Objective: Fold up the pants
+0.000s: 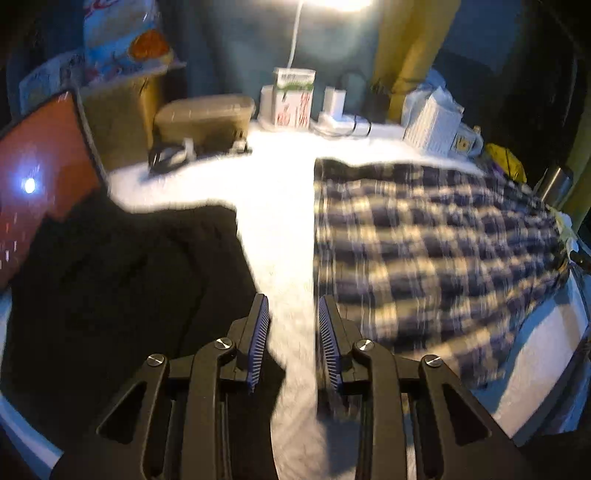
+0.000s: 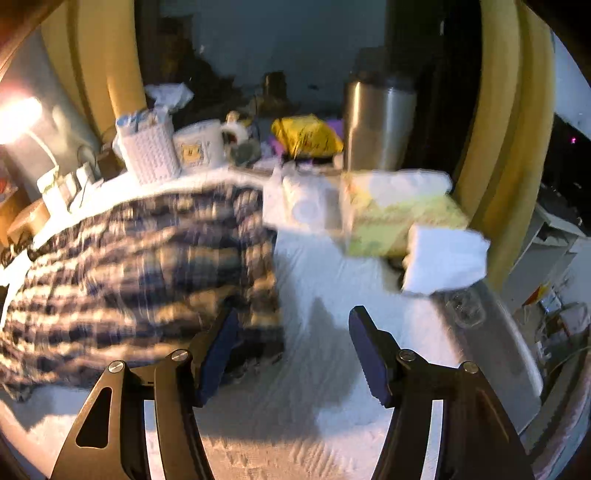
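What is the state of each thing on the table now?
Plaid pants: folded, lying flat, released.
Black garment: lying on the table, untouched.
Left gripper: open, nothing between the fingers.
Right gripper: open, empty.
Lamp: on.
Steel flask: upright.

Dim room, teal-blue back wall (image 1: pixel 229 44). Bright lamp glare (image 1: pixel 340 3) at top, white stem (image 1: pixel 295 40) running down to a white-covered table (image 1: pixel 280 192), washed out under the light. Yellow curtains (image 2: pixel 110 59) beside the wall, another panel (image 2: pixel 517 122) at far right. Clutter along the table's back edge: carton (image 1: pixel 293 98), lidded tub (image 1: pixel 207 118), white basket (image 2: pixel 149 155), mug (image 2: pixel 197 144), yellow bag (image 2: pixel 306 136), steel flask (image 2: pixel 376 122), tissue box (image 2: pixel 399 218). Orange screen (image 1: pixel 40 173) glowing at left. White shelving (image 2: pixel 554 236) off to the right, blurred.
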Action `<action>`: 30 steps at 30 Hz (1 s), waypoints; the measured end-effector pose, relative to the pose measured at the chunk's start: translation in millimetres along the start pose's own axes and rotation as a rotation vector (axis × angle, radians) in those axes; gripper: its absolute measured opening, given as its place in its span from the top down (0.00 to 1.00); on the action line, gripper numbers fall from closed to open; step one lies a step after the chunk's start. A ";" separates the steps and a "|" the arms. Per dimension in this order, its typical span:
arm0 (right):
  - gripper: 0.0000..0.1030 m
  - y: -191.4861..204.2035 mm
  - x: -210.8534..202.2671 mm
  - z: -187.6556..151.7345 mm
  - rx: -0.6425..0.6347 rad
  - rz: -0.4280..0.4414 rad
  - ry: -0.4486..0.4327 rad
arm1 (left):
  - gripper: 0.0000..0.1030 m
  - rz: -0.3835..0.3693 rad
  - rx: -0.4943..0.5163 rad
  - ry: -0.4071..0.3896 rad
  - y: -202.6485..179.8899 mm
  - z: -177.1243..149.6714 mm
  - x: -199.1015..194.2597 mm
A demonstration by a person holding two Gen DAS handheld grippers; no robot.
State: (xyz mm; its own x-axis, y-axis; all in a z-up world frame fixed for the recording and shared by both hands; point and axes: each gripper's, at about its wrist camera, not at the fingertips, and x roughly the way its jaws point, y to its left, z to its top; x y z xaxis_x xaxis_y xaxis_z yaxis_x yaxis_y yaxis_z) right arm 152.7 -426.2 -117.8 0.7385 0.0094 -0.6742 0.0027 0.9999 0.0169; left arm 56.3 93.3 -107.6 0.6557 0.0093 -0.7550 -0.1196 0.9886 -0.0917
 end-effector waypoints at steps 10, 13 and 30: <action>0.57 42.1 10.3 36.7 -0.072 0.077 -0.060 | 0.72 -0.115 0.180 -0.037 -51.5 68.3 47.3; 0.58 59.1 22.4 45.7 -0.096 0.112 -0.052 | 0.72 -0.152 0.231 -0.021 -70.1 81.4 67.7; 0.57 108.6 138.2 83.4 -0.093 0.125 0.137 | 0.72 -0.177 0.272 0.130 -84.1 130.1 175.5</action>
State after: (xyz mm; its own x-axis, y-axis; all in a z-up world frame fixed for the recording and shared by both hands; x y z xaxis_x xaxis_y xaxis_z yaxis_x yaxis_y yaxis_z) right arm 311.3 -317.5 -147.5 0.6307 0.1293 -0.7652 -0.1503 0.9877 0.0430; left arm 278.4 31.4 -148.0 0.5458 -0.1680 -0.8209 0.2021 0.9772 -0.0656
